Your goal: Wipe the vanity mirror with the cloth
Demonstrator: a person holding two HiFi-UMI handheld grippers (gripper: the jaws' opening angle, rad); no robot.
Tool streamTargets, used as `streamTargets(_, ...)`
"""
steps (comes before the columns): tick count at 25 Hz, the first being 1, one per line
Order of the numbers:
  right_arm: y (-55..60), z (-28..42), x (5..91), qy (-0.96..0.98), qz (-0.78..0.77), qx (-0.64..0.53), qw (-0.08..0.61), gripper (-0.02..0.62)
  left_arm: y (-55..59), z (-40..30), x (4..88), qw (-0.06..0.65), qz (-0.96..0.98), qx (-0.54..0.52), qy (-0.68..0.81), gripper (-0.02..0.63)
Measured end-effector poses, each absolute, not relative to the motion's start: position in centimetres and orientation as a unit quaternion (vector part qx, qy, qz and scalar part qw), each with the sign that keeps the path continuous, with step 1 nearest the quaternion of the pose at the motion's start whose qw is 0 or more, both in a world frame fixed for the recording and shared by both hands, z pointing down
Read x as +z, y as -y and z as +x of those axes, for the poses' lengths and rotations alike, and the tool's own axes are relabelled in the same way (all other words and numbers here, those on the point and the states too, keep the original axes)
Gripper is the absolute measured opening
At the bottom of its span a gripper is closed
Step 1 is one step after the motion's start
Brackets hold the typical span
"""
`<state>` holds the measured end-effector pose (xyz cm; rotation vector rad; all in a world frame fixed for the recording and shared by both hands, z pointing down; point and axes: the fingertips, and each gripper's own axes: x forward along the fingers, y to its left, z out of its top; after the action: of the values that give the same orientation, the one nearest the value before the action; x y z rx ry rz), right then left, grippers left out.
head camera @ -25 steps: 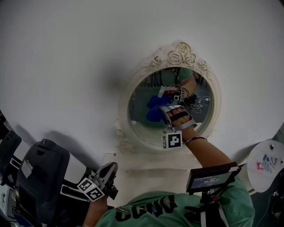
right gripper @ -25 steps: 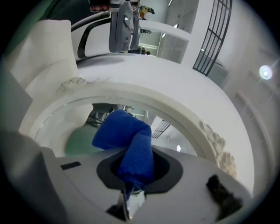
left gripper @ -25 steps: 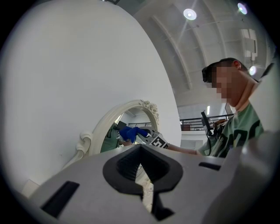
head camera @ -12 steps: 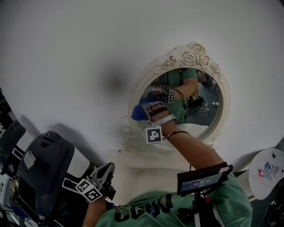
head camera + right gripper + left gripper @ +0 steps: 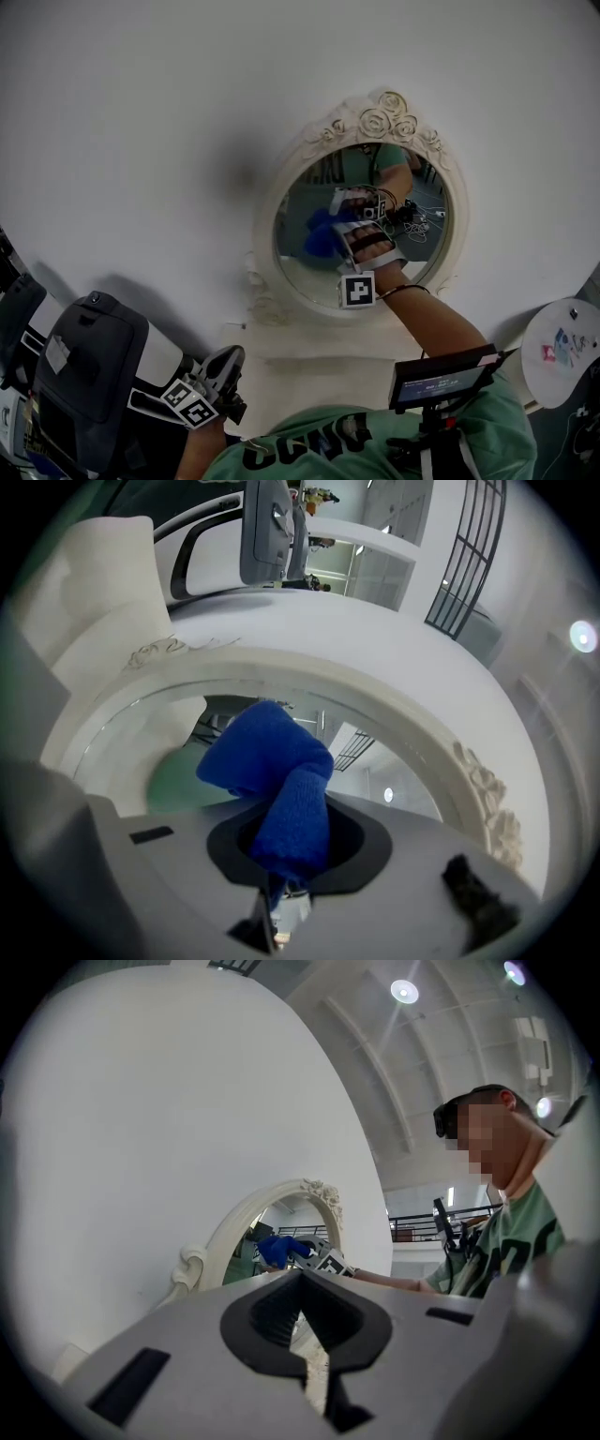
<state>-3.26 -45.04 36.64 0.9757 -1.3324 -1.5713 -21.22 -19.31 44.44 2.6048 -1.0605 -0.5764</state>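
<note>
- Right now, right gripper (image 5: 286, 841): jaws clamped on the cloth (image 5: 272, 761); a bunched end sticks out past the tips.
- Cloth: blue, knit-textured, folded into a soft wad. In the head view it lies against the mirror (image 5: 300, 202) glass, left of centre, where it meets its own reflection.
- Left gripper (image 5: 305, 1335): jaws together, only a thin slit of light between the dark pads, nothing held. In the head view it hangs low at the left, well apart from the mirror.
- Mirror: oval glass in a cream moulded frame, with carved roses at the top and scrolls at the lower left. It hangs on a plain white wall (image 5: 141, 141).
- Glass reflects the right gripper, the cloth and a green sleeve.
</note>
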Motion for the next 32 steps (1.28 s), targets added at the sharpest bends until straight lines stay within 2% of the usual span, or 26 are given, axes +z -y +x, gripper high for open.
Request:
streamTargets(12,44.7,20.0,37.0,0.442,0.483,-0.543,0.525,0.052,20.8,-17.9,44.4,0.145,0.914,-0.192,0.328,0.000)
streamTargets(18,44.4,25.0,37.2,0.422,0.505,-0.512,0.553,0.052,20.8,-17.4,44.3,0.145,0.915,-0.191,0.324,0.000)
streamTargets(24,44.0,23.1,36.9,0.436,0.504,-0.515,0.539,0.052,20.2,-18.0,44.4,0.144,0.912,-0.194,0.331,0.000)
streamTargets(32,42.6,2.5,37.0,0.507,0.389,-0.631,0.439,0.052,19.1,-19.8,44.4,0.140,0.904,-0.201,0.351,0.000)
